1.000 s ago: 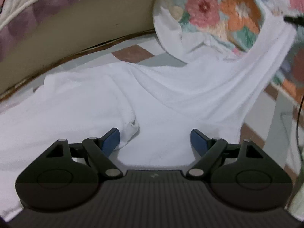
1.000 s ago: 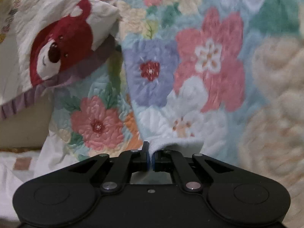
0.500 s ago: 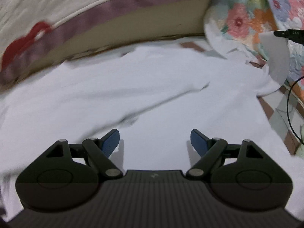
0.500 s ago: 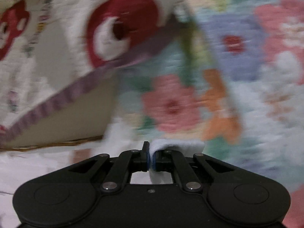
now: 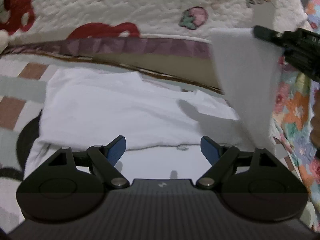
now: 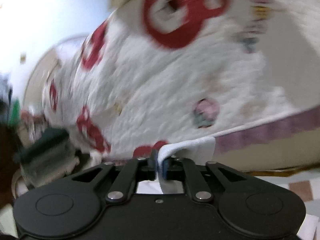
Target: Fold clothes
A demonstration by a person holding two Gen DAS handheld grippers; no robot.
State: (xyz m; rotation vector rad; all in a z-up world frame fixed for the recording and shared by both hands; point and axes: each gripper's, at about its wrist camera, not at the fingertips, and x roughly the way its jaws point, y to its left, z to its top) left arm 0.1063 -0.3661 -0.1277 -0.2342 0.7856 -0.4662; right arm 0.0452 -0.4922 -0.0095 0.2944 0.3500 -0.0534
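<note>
A white garment (image 5: 120,108) lies spread on the checked bedding, one layer folded over another. My left gripper (image 5: 163,150) hovers just above its near part, blue pads wide apart and empty. My right gripper (image 5: 258,32) enters from the upper right and holds up a corner flap of the garment (image 5: 246,76), which hangs down to the bed. In the right wrist view that gripper (image 6: 160,160) has the white cloth edge (image 6: 188,144) pinched between its pads. Its jaws are beginning to open, with the cloth still between them.
A cream quilt with red bear and strawberry prints (image 5: 120,6) and a purple border rises behind the garment. A floral quilt (image 5: 294,108) lies at the right. The checked sheet (image 5: 12,108) shows at the left, with a dark round object (image 5: 28,132) beside the garment.
My right gripper swung left from the floral quilt toward the bear quilt, carrying the cloth corner over the garment. My left gripper shifted and rolled, still open, and the garment now looks flatter.
</note>
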